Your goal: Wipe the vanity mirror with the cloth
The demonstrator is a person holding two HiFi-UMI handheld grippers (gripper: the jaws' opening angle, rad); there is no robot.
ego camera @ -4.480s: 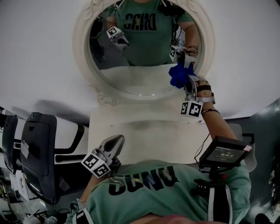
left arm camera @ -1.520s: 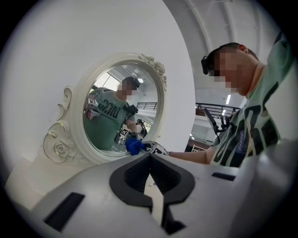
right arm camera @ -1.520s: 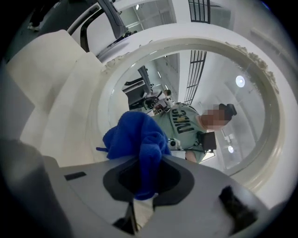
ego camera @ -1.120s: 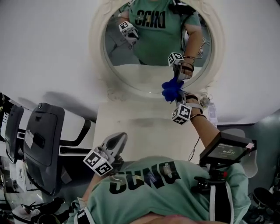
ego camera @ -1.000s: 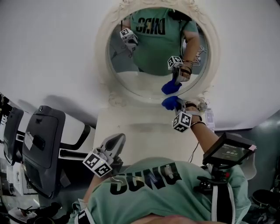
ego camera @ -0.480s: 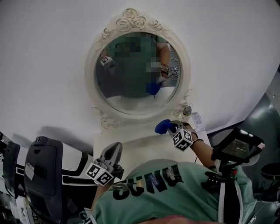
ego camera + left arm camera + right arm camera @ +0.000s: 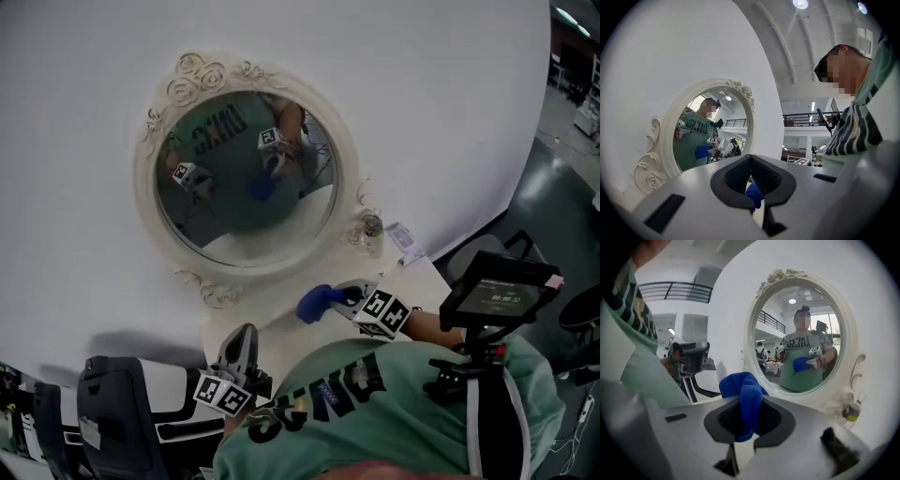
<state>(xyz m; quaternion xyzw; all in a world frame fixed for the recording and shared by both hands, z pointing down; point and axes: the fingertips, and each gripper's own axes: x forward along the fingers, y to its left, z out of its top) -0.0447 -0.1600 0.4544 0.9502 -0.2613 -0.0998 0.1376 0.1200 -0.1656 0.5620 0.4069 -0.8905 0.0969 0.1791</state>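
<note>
Right hand-held gripper [image 7: 345, 296] clamps blue cloth [image 7: 315, 305] near mirror [image 7: 246, 178]; left hand-held gripper [image 7: 245, 332] closed, empty; shirt lettering [image 7: 317, 405] unreadable.

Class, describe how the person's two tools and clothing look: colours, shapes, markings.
The left tool and right tool are pale grey with dark padded jaw openings; each carries a white cube with black square markers. The person wears a green shirt with dark lettering.

Right gripper [image 7: 349, 293] is out in front of the chest, jaws clamped on the blue cloth [image 7: 316, 303], which bunches up past the tips. The right forearm [image 7: 429, 322] runs straight back behind it. Left gripper [image 7: 242, 337] sits off to its side, tucked close to the body, jaws pressed together on nothing.
</note>
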